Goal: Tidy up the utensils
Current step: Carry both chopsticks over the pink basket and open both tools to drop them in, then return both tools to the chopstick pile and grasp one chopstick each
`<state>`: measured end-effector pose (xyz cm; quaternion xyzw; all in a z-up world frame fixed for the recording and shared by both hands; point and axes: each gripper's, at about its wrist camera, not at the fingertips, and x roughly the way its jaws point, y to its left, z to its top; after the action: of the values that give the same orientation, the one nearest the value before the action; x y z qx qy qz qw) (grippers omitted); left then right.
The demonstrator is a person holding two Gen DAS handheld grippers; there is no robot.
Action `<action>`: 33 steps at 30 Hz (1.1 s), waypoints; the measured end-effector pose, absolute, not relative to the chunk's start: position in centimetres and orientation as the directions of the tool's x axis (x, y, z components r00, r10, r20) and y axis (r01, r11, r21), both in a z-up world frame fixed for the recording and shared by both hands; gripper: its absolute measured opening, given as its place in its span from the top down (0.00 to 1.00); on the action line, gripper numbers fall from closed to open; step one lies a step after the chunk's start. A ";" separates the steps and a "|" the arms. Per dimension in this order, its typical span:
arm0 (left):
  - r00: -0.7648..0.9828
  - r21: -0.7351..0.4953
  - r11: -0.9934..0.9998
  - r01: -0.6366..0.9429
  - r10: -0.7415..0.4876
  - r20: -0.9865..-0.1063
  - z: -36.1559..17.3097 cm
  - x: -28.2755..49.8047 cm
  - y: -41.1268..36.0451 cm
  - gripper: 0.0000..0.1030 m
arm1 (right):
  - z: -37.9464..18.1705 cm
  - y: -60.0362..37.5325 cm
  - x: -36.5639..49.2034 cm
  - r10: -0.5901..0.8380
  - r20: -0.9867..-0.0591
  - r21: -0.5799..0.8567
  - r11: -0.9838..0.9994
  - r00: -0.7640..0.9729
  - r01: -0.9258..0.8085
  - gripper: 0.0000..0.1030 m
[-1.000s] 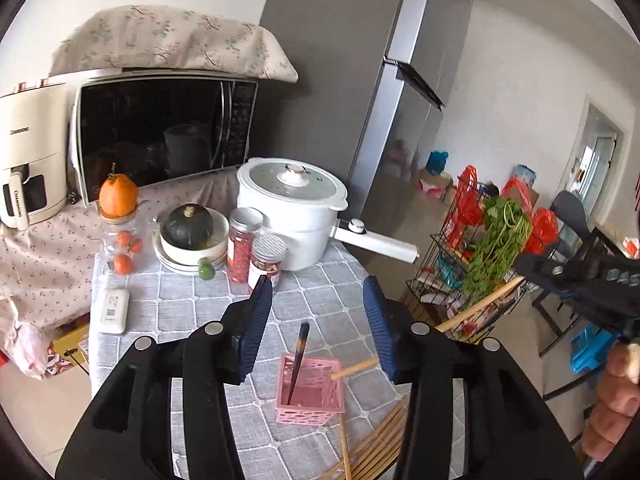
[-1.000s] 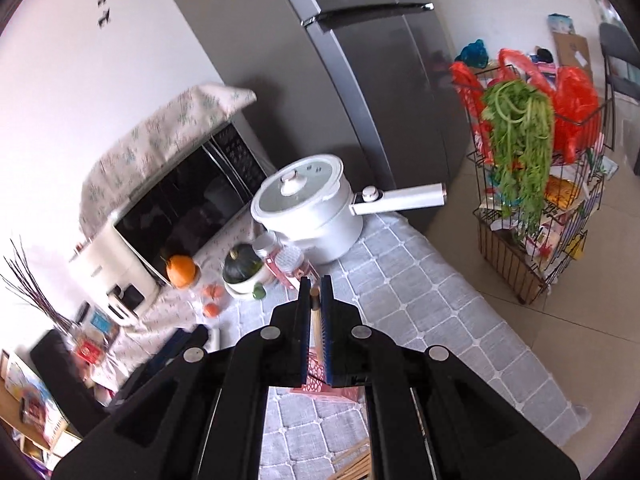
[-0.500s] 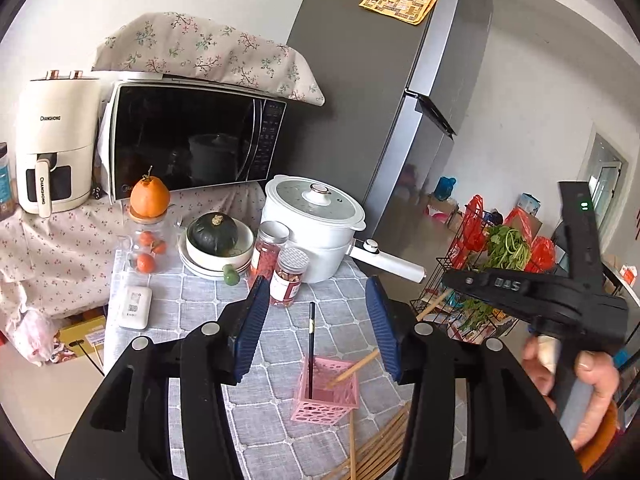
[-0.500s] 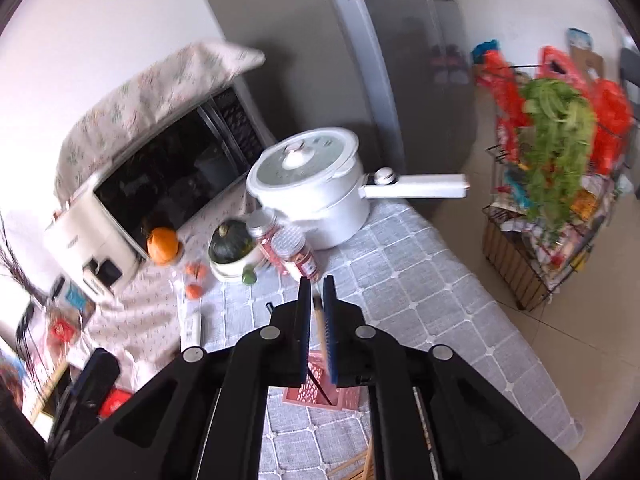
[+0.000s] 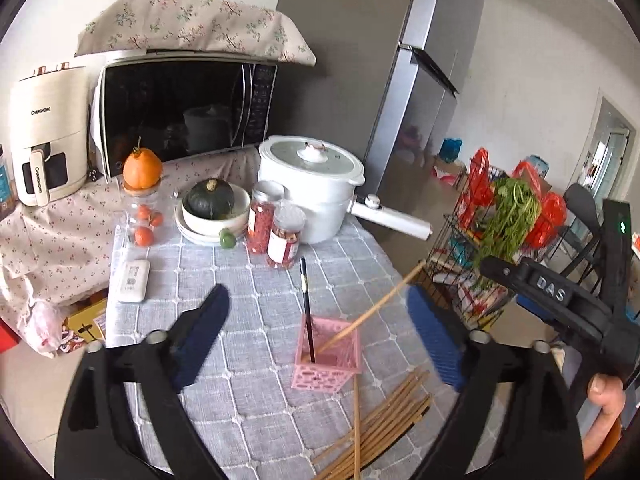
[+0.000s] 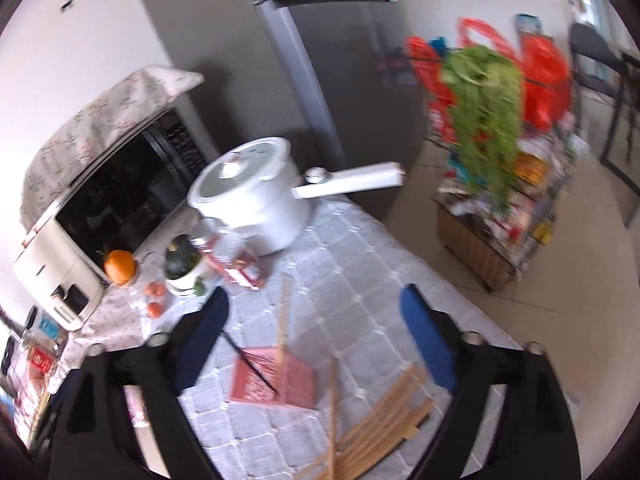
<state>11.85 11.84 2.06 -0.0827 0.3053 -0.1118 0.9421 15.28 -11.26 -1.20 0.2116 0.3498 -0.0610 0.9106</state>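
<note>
A grey quilted cloth (image 5: pixel 248 312) covers the bench, the pink basket (image 5: pixel 326 360) near its front edge holding two chopsticks, beyond both hand-held grippers, left (image 5: pixel 316 336) and right (image 6: pixel 316 344), just spread empty; the right view blurs.

On the table (image 5: pixel 248 396), a small basket (image 5: pixel 326 364) holds two chopsticks (image 5: pixel 307 308), with a bundle of chopsticks (image 5: pixel 384 420) lying right of it. Behind stand two jars (image 5: pixel 285 236), a pot (image 5: pixel 316 192) and a bowl (image 5: pixel 216 216); a microwave (image 5: pixel 180 108) stands behind those.
</note>
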 end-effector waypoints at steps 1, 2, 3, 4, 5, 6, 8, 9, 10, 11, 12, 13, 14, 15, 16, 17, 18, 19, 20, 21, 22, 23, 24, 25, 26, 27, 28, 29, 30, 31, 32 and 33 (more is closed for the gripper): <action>0.775 -0.216 0.962 0.166 -0.263 -0.575 1.6 11.7 11.3 0.08 | -2.1 -12.1 14.5 0.030 -0.669 0.348 0.895 0.742 0.278 0.07; 0.755 -0.202 0.964 0.175 -0.263 -0.600 1.0 11.5 10.7 0.07 | -3.0 -12.9 13.7 0.022 -0.682 0.349 0.888 0.731 0.299 0.07; 0.725 -0.186 0.964 0.188 -0.264 -0.637 0.2 11.4 10.0 0.07 | -3.9 -13.6 13.1 0.016 -0.694 0.349 0.882 0.720 0.317 0.07; 0.690 -0.176 0.963 0.206 -0.271 -0.671 -0.8 11.2 9.3 0.07 | -5.4 -14.8 12.1 0.015 -0.715 0.357 0.868 0.699 0.346 0.07; 0.660 -0.176 0.959 0.223 -0.281 -0.697 -1.7 11.0 8.7 0.07 | -6.7 -15.8 11.3 0.016 -0.731 0.365 0.853 0.682 0.372 0.07; 0.617 -0.177 0.954 0.240 -0.291 -0.731 -3.3 10.7 8.0 0.07 | -7.7 -16.5 10.6 0.018 -0.743 0.372 0.842 0.669 0.390 0.07; 0.548 -0.182 0.951 0.251 -0.295 -0.783 -6.1 10.0 7.0 0.08 | -11.1 -18.5 8.9 0.027 -0.787 0.373 0.816 0.616 0.441 0.07; 0.505 -0.195 0.947 0.257 -0.303 -0.808 -7.5 9.7 6.6 0.14 | -12.2 -19.0 8.7 0.030 -0.812 0.362 0.809 0.582 0.463 0.07; 0.436 -0.217 0.939 0.268 -0.319 -0.841 -9.6 9.4 6.1 0.26 | -13.5 -19.8 8.8 0.067 -0.844 0.368 0.794 0.532 0.483 0.07; 0.379 -0.235 0.933 0.272 -0.328 -0.865 -11.1 9.1 5.8 0.33 | -14.1 -20.3 8.9 0.103 -0.849 0.389 0.786 0.518 0.481 0.07; 0.331 -0.249 0.930 0.270 -0.333 -0.883 -12.4 9.0 5.4 0.44 | -14.3 -20.8 8.7 0.127 -0.846 0.406 0.783 0.517 0.472 0.07; 0.299 -0.256 0.930 0.264 -0.332 -0.895 -13.6 8.9 5.1 0.47 | -14.2 -20.9 8.6 0.120 -0.846 0.400 0.786 0.520 0.470 0.07; 0.285 -0.256 0.931 0.259 -0.327 -0.901 -14.2 8.9 4.9 0.48 | -13.9 -21.1 8.4 0.091 -0.843 0.382 0.795 0.529 0.471 0.07; 0.273 -0.245 0.935 0.255 -0.313 -0.910 -15.0 8.9 4.7 0.49 | -13.7 -21.1 8.2 0.080 -0.840 0.377 0.799 0.537 0.469 0.07; 0.261 -0.232 0.940 0.251 -0.297 -0.919 -15.6 8.9 4.4 0.49 | -13.5 -21.1 8.1 0.082 -0.835 0.380 0.802 0.544 0.461 0.07; 0.254 -0.225 0.942 0.247 -0.287 -0.924 -16.1 8.9 4.2 0.49 | -13.5 -21.1 7.9 0.088 -0.834 0.384 0.803 0.545 0.456 0.07; 0.247 -0.217 0.945 0.243 -0.277 -0.929 -16.5 9.0 4.0 0.51 | -13.5 -21.1 7.8 0.104 -0.832 0.393 0.804 0.544 0.446 0.07; 0.244 -0.214 0.946 0.243 -0.273 -0.931 -16.8 9.0 3.8 0.54 | -13.6 -21.2 7.6 0.113 -0.832 0.397 0.806 0.543 0.440 0.07; 0.239 -0.213 0.946 0.246 -0.272 -0.932 -16.8 9.0 3.6 0.56 | -13.5 -21.3 7.5 0.115 -0.832 0.397 0.807 0.543 0.438 0.07; 0.232 -0.211 0.944 0.252 -0.271 -0.934 -16.9 9.0 3.4 0.58 | -13.5 -21.3 7.4 0.113 -0.833 0.393 0.809 0.542 0.436 0.07; 0.229 -0.210 0.944 0.256 -0.270 -0.935 -17.1 9.0 3.2 0.60 | -13.5 -21.5 7.4 0.111 -0.835 0.390 0.810 0.539 0.437 0.07; 0.225 -0.208 0.944 0.258 -0.268 -0.937 -17.2 8.9 3.1 0.60 | -13.6 -21.7 7.2 0.111 -0.836 0.390 0.809 0.537 0.440 0.07; 0.221 -0.205 0.944 0.258 -0.264 -0.939 -17.5 8.8 2.9 0.61 | -13.7 -21.9 7.2 0.113 -0.838 0.392 0.805 0.534 0.445 0.07; 0.214 -0.204 0.944 0.259 -0.262 -0.941 -17.8 8.9 2.8 0.65 | -13.8 -22.1 7.2 0.117 -0.838 0.397 0.800 0.532 0.450 0.07; 0.208 -0.201 0.944 0.263 -0.259 -0.943 -18.2 8.9 2.6 0.66 | -13.9 -22.3 7.2 0.123 -0.840 0.404 0.793 0.529 0.456 0.07; 0.205 -0.200 0.943 0.265 -0.258 -0.944 -18.4 9.0 2.5 0.67 | -14.1 -22.5 7.2 0.130 -0.842 0.409 0.787 0.524 0.463 0.07; 0.203 -0.198 0.943 0.269 -0.256 -0.945 -18.6 9.0 2.4 0.67 | -14.2 -22.6 7.3 0.133 -0.843 0.411 0.784 0.521 0.466 0.07; 0.200 -0.195 0.943 0.271 -0.253 -0.947 -18.7 9.0 2.3 0.67 | -14.4 -22.6 7.3 0.136 -0.845 0.413 0.780 0.517 0.470 0.07; 0.197 -0.188 0.944 0.272 -0.246 -0.949 -19.0 9.2 2.2 0.69 | -14.5 -22.6 7.4 0.136 -0.848 0.412 0.778 0.513 0.475 0.07; 0.208 -0.178 0.945 0.274 -0.239 -0.948 -19.0 9.2 2.2 0.71 | -14.7 -22.5 7.5 0.136 -0.851 0.410 0.777 0.507 0.479 0.07; 0.211 -0.172 0.945 0.277 -0.235 -0.949 -19.0 9.3 2.2 0.72 | -14.9 -22.5 7.5 0.138 -0.854 0.408 0.776 0.502 0.481 0.07; 0.214 -0.168 0.944 0.283 -0.233 -0.948 -19.0 9.3 2.2 0.78 | -15.1 -22.4 7.6 0.142 -0.856 0.408 0.775 0.497 0.483 0.07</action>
<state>9.34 2.22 -18.99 0.0205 0.6044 -0.1657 0.7790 7.59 -22.42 -15.06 0.3185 0.4904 -0.1060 0.8043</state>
